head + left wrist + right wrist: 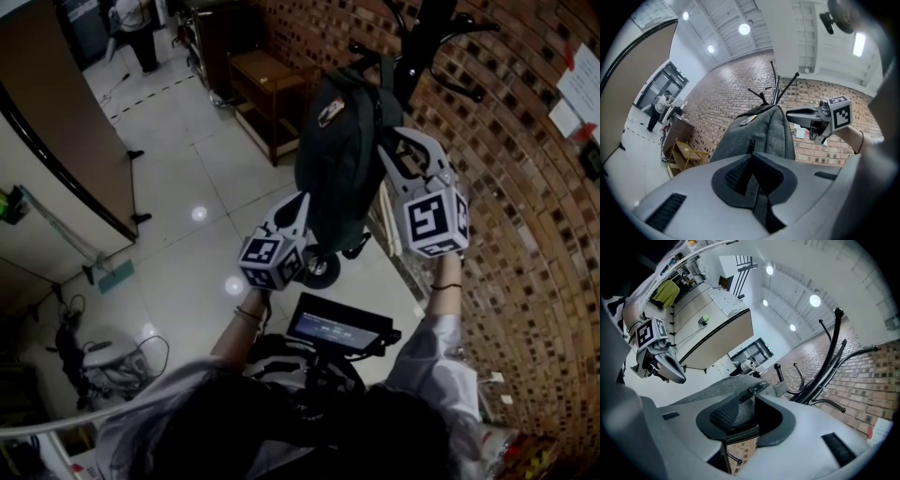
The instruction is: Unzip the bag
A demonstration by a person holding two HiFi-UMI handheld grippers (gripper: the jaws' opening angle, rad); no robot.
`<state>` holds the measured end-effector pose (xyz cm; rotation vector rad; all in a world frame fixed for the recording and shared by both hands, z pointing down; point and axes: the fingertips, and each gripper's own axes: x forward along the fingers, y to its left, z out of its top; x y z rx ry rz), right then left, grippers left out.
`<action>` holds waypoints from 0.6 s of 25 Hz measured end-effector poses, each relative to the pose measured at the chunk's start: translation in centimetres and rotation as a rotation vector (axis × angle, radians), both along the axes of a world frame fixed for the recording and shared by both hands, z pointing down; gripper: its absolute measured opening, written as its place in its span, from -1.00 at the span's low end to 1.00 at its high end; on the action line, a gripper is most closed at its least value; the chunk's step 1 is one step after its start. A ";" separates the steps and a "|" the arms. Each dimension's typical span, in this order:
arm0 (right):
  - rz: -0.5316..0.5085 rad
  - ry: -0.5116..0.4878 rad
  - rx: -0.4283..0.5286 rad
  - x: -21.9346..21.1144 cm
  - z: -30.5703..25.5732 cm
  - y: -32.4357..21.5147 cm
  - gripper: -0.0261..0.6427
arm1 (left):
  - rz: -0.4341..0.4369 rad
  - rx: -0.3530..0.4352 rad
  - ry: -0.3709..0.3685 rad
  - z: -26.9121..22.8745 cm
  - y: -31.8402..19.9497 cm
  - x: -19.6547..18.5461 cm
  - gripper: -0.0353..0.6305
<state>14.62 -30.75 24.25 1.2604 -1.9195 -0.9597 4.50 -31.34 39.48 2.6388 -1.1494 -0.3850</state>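
Note:
A dark grey backpack (pixel 342 159) hangs from a black coat rack (pixel 422 37) against the brick wall. My left gripper (pixel 302 204) is at the bag's lower left. In the left gripper view, my left gripper (pixel 752 161) has its jaws shut on the bag's (pixel 759 129) fabric just below a black zipper pull (pixel 751 144). My right gripper (pixel 389 141) is against the bag's upper right side. In the right gripper view, my right gripper (pixel 750 397) is closed at the tips around a black zipper pull (pixel 757 389) on the grey fabric (pixel 726 392).
A wooden shelf (pixel 267 89) stands along the brick wall (pixel 525 216) to the left of the rack. A wheeled base (pixel 319 270) sits on the floor below the bag. A small screen (pixel 337 323) is at the person's chest. Another person (pixel 136 28) stands far off.

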 end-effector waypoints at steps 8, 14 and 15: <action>-0.014 -0.122 0.060 1.0 -1.3 0.5 -0.84 | 0.006 -0.028 -0.012 0.4 0.3 0.2 -0.87; 0.014 -0.057 0.038 0.8 -0.3 -1.2 -0.84 | 0.007 -0.019 -0.018 0.8 0.1 0.4 -0.87; 0.015 -0.044 0.044 0.6 -0.3 -1.4 -0.84 | 0.005 -0.016 -0.019 0.9 0.1 0.4 -0.87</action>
